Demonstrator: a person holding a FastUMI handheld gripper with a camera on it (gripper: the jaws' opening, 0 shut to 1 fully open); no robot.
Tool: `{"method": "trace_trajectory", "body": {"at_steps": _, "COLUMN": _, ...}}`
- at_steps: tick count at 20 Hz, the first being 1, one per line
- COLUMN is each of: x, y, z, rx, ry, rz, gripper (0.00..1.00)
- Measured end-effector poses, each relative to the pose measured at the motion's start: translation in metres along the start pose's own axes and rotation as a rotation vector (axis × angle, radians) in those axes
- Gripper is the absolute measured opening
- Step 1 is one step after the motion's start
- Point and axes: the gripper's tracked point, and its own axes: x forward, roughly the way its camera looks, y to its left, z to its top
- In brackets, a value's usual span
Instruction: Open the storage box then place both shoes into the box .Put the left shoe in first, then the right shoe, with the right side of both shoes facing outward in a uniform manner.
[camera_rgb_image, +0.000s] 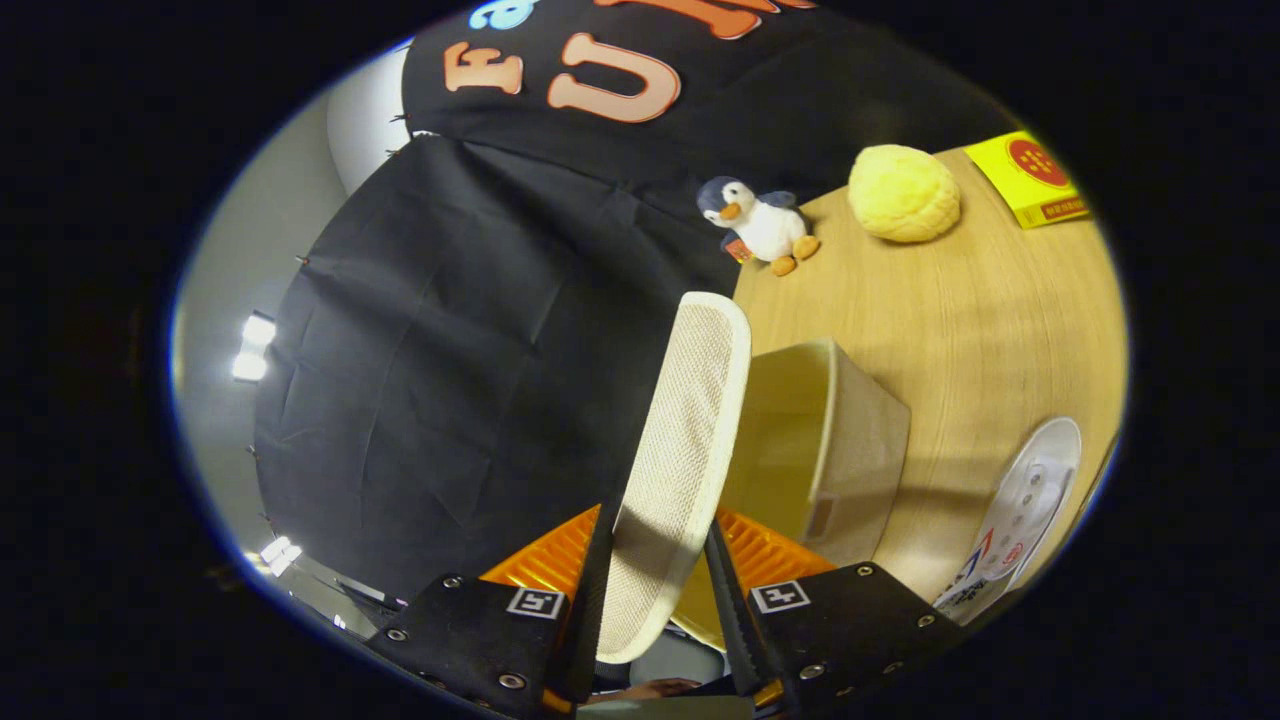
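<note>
Gripper fingers clamped on 1 shoe, held up sole-side toward the camera. Storage box just beyond, open and apparently empty. Second shoe lies on table beside box. Neither shoe placed yet.

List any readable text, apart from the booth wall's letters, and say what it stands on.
Flat yellow cardboard box: red strip of print, too small to read.
White perforated shoe: red and blue marks, blurred.
Plush penguin: red tag, unreadable.
Gripper, shut on the beige mesh lid: square coded markers, no words.
</note>
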Motion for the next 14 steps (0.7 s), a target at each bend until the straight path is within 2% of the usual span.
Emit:
{"method": "trace_trajectory", "body": {"at_steps": 7, "x": 0.012, "y": 0.073, "z": 0.017, "rx": -0.136, "ry": -0.036, "rz": 0.074, "gripper": 0.28}}
{"method": "trace_trajectory", "body": {"at_steps": 9, "x": 0.028, "y": 0.089, "z": 0.021, "rx": -0.160, "ry": -0.033, "rz": 0.081, "gripper": 0.22}}
{"method": "trace_trajectory", "body": {"at_steps": 14, "x": 0.084, "y": 0.119, "z": 0.019, "rx": -0.161, "ry": -0.005, "rz": 0.106, "gripper": 0.21}}
